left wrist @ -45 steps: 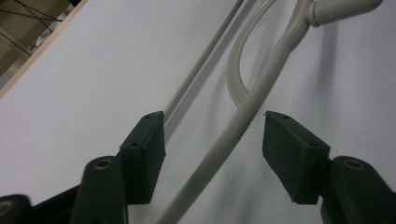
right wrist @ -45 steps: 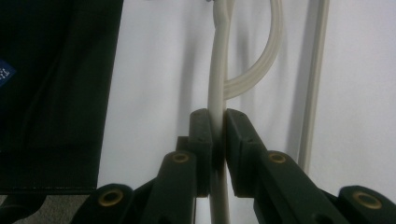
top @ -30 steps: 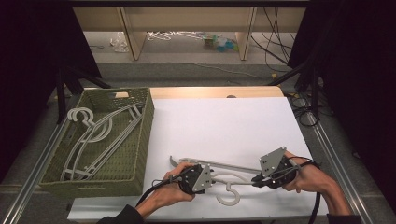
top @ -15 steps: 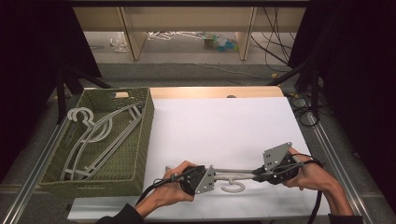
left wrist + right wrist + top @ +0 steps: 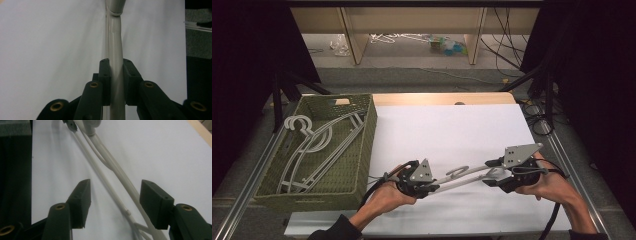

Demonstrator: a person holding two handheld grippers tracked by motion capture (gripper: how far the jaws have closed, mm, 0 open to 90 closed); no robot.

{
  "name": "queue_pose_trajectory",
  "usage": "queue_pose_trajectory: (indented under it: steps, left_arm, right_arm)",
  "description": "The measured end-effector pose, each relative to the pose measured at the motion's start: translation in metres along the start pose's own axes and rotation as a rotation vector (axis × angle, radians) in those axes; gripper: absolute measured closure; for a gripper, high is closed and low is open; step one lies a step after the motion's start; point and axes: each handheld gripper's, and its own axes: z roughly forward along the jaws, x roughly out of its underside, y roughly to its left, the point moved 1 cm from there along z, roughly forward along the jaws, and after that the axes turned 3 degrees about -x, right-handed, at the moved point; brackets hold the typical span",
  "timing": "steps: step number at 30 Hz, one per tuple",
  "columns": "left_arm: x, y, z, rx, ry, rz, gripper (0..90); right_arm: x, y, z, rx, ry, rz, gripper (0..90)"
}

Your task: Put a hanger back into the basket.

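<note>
A white sheet (image 5: 452,130) covers most of a wooden table (image 5: 442,98), the largest surface in the high view, with dark curtains to either side and a shelf unit with cables beyond the far edge. At the sheet's left border stands a green woven basket (image 5: 367,145), and several pale grey hangers (image 5: 314,145) lie stacked inside it, hooks toward the far left corner. Near the front of the sheet a person's forearms come in from below, each hand working a two-jaw gripper. Between them a single grey plastic hanger (image 5: 462,176) spans from one tool to the other, lifted off the sheet, its hook (image 5: 457,171) curling up at the middle. The left gripper (image 5: 428,189) is clamped tight on one end of that hanger; in the left gripper view its black pads (image 5: 105,80) press on the grey bar (image 5: 116,65) from both sides, the bar running straight away over the white sheet. The right gripper (image 5: 494,176) sits at the hanger's other end, its jaws having just been opening: in the right gripper view the two pads (image 5: 156,203) stand well apart, and the hanger's arm and thin lower rail (image 5: 110,182) pass between them untouched by either pad.
</note>
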Motion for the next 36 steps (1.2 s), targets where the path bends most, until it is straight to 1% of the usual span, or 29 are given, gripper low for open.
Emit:
queue_pose_trajectory:
  steps: [1,2,3,4,5,6,7,8,9,10,11,12,13,14,15,16,17,18,20,22,23,25,26,27,29,31,33,35,36]
  left_arm:
    - [0.0,0.003,-0.002,0.003,0.002,-0.007,79.1]
    - [0.0,0.003,-0.002,0.003,0.002,-0.007,79.1]
    - [0.001,0.008,-0.006,0.018,-0.022,-0.07,79.1]
    - [0.002,0.01,-0.008,0.021,-0.03,-0.09,79.1]
    - [0.002,0.01,-0.008,0.021,-0.03,-0.09,79.1]
    - [0.003,0.014,-0.013,0.021,-0.042,-0.125,79.1]
    - [0.003,0.017,-0.017,0.018,-0.052,-0.144,79.1]
    - [0.003,0.017,-0.017,0.018,-0.052,-0.144,79.1]
    - [0.003,0.02,-0.021,0.024,-0.064,-0.163,79.1]
    - [0.003,0.023,-0.027,0.029,-0.087,-0.203,79.1]
    - [0.003,0.023,-0.027,0.029,-0.087,-0.203,79.1]
    - [0.002,0.026,-0.036,0.015,-0.098,-0.223,79.1]
    - [0.001,0.028,-0.043,0.007,-0.109,-0.241,79.1]
    - [0.001,0.028,-0.043,0.007,-0.109,-0.241,79.1]
    - [0.0,0.03,-0.052,0.013,-0.125,-0.253,79.1]
    - [-0.001,0.031,-0.059,0.013,-0.137,-0.266,79.1]
    - [-0.002,0.032,-0.067,-0.001,-0.153,-0.279,79.0]
    - [-0.003,0.033,-0.073,-0.003,-0.16,-0.28,79.1]
    - [-0.005,0.032,-0.083,-0.034,-0.177,-0.285,79.1]
    - [-0.005,0.032,-0.086,-0.028,-0.187,-0.29,79.1]
    - [-0.004,0.033,-0.096,-0.023,-0.216,-0.305,79.0]
    - [-0.004,0.035,-0.104,-0.03,-0.222,-0.308,79.1]
    - [-0.004,0.035,-0.104,-0.03,-0.222,-0.308,79.1]
    - [-0.004,0.039,-0.114,-0.032,-0.24,-0.331,79.1]
    - [-0.003,0.044,-0.125,-0.03,-0.264,-0.349,79.1]
    - [-0.003,0.049,-0.135,-0.04,-0.283,-0.366,79.1]
    - [-0.003,0.055,-0.149,-0.057,-0.308,-0.381,79.0]
    - [-0.002,0.06,-0.165,-0.088,-0.329,-0.375,79.0]
    - [-0.001,0.063,-0.173,-0.1,-0.338,-0.376,79.1]
  right_arm:
    - [-0.001,0.0,0.0,0.018,-0.011,0.0,40.4]
    - [-0.001,0.0,0.0,0.018,-0.011,0.0,40.4]
    - [-0.004,0.002,-0.002,0.012,-0.039,0.019,38.0]
    - [-0.004,0.002,-0.002,0.017,-0.055,0.025,37.6]
    - [-0.004,0.002,-0.002,0.017,-0.055,0.025,37.6]
    - [-0.005,0.002,-0.003,0.033,-0.08,0.054,37.0]
    - [-0.005,0.002,-0.003,0.035,-0.089,0.061,36.8]
    - [-0.005,0.002,-0.003,0.035,-0.089,0.061,36.8]
    - [-0.005,0.003,-0.002,0.041,-0.102,0.081,36.9]
    - [-0.005,0.004,-0.001,0.059,-0.104,0.093,36.9]
    - [-0.005,0.004,-0.001,0.059,-0.104,0.093,36.9]
    - [-0.004,0.008,-0.001,0.08,-0.097,0.098,36.0]
    - [-0.004,0.011,0.0,0.083,-0.106,0.097,36.2]
    - [-0.004,0.011,0.0,0.083,-0.106,0.097,36.2]
    - [-0.001,0.019,0.0,0.078,-0.123,0.118,35.5]
    - [0.0,0.02,0.0,0.079,-0.119,0.121,34.8]
    - [0.002,0.024,0.002,0.085,-0.123,0.129,34.6]
    - [0.004,0.028,0.003,0.088,-0.126,0.135,34.6]
    - [0.008,0.034,0.005,0.091,-0.136,0.138,34.5]
    - [0.011,0.037,0.007,0.095,-0.143,0.142,34.4]
    - [0.017,0.04,0.01,0.095,-0.138,0.152,33.8]
    - [0.022,0.042,0.014,0.096,-0.139,0.163,33.0]
    - [0.024,0.043,0.015,0.093,-0.135,0.175,32.6]
    - [0.025,0.044,0.017,0.088,-0.133,0.174,32.3]
    - [0.027,0.046,0.019,0.089,-0.131,0.181,32.1]
    - [0.027,0.047,0.02,0.086,-0.143,0.175,32.2]
    - [0.026,0.048,0.019,0.078,-0.139,0.178,32.4]
    - [0.026,0.048,0.019,0.102,-0.149,0.16,34.2]
    - [0.026,0.048,0.019,0.114,-0.163,0.165,33.7]
